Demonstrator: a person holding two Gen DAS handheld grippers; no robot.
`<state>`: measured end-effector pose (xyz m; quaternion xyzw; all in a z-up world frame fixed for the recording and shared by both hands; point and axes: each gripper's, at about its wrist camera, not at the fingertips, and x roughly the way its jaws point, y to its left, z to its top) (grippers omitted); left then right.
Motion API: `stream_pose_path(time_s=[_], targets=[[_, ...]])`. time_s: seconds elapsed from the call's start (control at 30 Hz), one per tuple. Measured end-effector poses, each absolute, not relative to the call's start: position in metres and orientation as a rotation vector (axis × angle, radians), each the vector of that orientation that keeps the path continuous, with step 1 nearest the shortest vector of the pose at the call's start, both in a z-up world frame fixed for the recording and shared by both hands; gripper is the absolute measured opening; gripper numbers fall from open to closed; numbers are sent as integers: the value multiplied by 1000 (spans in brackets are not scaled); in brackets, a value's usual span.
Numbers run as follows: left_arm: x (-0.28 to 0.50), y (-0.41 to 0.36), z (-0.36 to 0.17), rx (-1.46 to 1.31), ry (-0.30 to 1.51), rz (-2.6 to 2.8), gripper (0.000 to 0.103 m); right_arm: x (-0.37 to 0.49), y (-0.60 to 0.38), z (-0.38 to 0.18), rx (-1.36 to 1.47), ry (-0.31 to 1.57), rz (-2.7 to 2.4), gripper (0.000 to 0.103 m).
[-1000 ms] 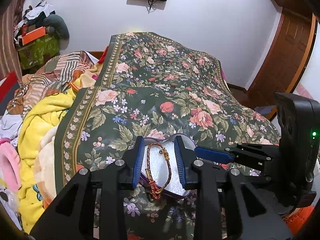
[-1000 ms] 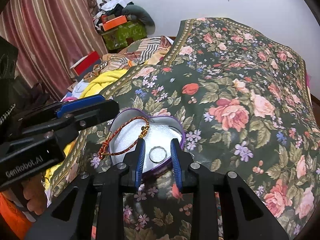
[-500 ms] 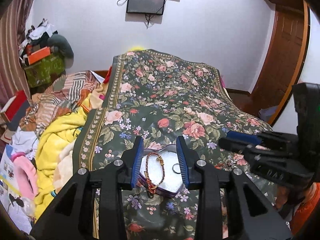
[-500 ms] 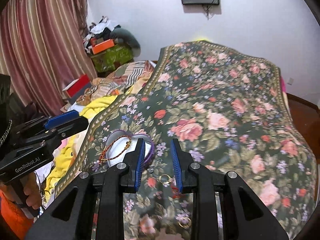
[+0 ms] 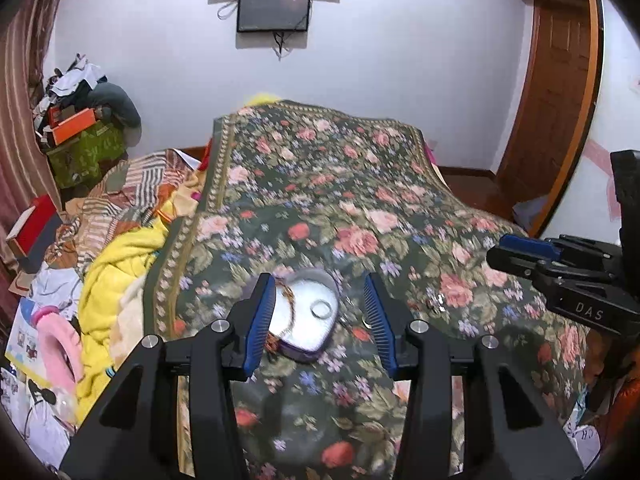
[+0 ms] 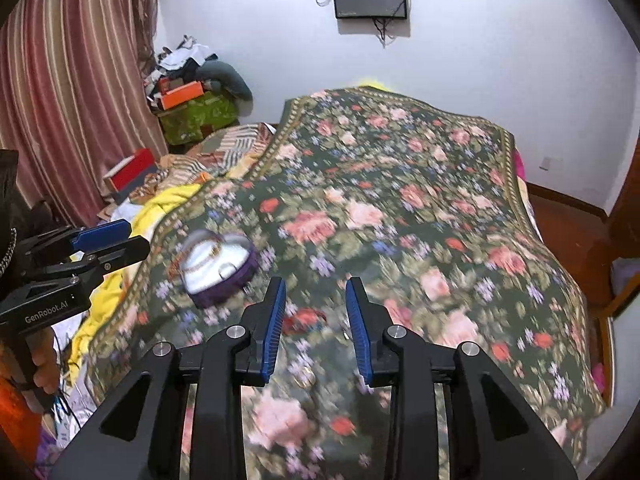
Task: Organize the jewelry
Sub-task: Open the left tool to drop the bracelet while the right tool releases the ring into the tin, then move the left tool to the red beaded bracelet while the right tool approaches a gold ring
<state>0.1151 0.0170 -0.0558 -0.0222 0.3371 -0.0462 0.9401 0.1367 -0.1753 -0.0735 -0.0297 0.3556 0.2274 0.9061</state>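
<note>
Floral bedspread (image 5: 360, 200) covers the bed centre-frame, dark green with pink roses. Yellow blanket (image 5: 116, 264) bunched at 9 o'clock; striped cloth (image 5: 132, 188) just beyond it. Wall-mounted screen (image 5: 274, 8) at 12 o'clock. Striped curtain (image 6: 68, 92) at 10 o'clock; green box (image 6: 196, 118) beside it, orange box (image 6: 182, 94) on top. Wooden door (image 5: 556, 120) at 2 o'clock.

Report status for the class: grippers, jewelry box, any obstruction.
Left gripper open, empty. Right gripper open, empty. Heart-shaped box on floral bedspread, holding bracelet and ring. Nothing blocking.
</note>
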Motion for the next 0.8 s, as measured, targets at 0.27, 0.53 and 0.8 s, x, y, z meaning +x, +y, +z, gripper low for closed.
stream_pose_path(time_s=[0.27,0.53,0.8], targets=[[108,-6,-88,-43,785,-144,45,129,-188,-109,-52,841,460,28],[106,-19,-118,-39,869,-175,45,132,-173,-157,-50,992,498,28],[107,-16,-138,-64,926,-183,45,139,-165,-179,-49,1038,531,28]])
